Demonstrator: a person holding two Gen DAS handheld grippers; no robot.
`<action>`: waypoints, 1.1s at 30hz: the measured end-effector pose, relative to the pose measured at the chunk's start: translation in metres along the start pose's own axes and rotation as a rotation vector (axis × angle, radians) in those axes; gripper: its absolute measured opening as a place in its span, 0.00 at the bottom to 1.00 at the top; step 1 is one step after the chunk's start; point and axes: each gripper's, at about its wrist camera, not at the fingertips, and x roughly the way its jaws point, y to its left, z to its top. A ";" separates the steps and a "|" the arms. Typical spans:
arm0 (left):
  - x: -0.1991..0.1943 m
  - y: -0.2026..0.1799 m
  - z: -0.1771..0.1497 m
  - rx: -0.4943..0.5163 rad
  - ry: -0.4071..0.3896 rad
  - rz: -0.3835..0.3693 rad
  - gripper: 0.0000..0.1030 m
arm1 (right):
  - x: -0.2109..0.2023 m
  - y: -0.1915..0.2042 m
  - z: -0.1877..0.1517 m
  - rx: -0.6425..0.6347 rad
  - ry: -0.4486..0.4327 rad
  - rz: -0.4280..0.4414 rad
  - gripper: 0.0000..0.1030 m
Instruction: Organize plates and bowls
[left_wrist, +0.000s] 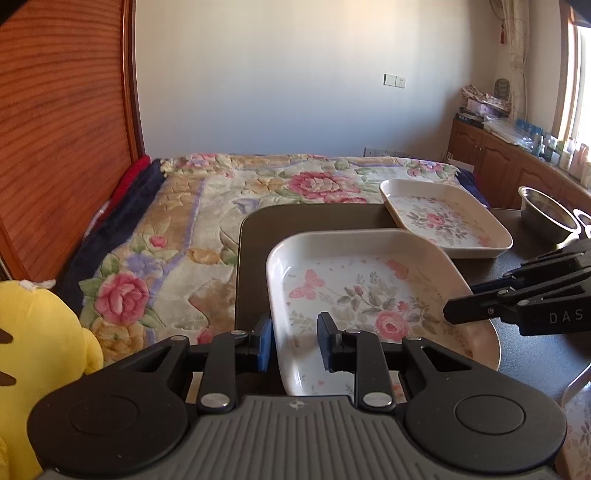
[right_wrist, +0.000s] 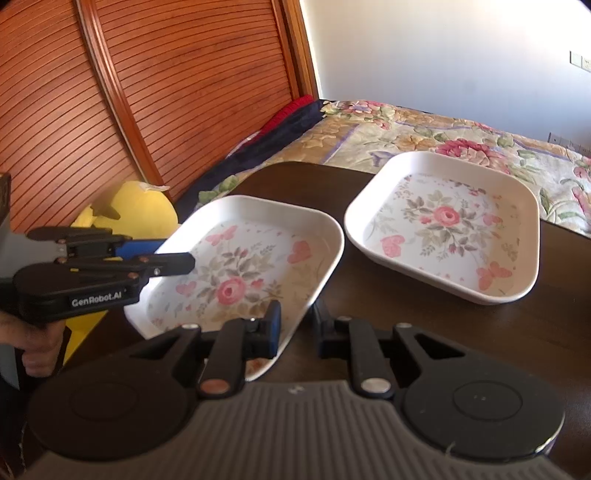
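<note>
White near plate, lower centre in the left view, has its left rim clamped by the left gripper. Right view: the right gripper pinches its right rim; far plate upper right. Lift together, probably to stack.

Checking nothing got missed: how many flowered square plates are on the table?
2: the near plate is gripped at opposite rims by both grippers; the far plate sits beyond it on the table. More may lie out of view.

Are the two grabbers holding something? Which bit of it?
Both hold the nearer white square floral plate by its rim: the left gripper on one side edge, the right gripper on the opposite edge.
</note>
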 end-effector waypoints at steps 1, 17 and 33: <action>-0.002 -0.001 0.000 -0.002 -0.002 -0.003 0.27 | -0.001 0.000 0.000 0.002 0.000 0.005 0.19; -0.043 -0.048 0.019 0.051 -0.056 -0.014 0.27 | -0.045 -0.018 -0.003 0.020 -0.070 -0.012 0.19; -0.091 -0.113 0.003 0.105 -0.069 -0.039 0.27 | -0.118 -0.032 -0.028 0.020 -0.134 -0.050 0.19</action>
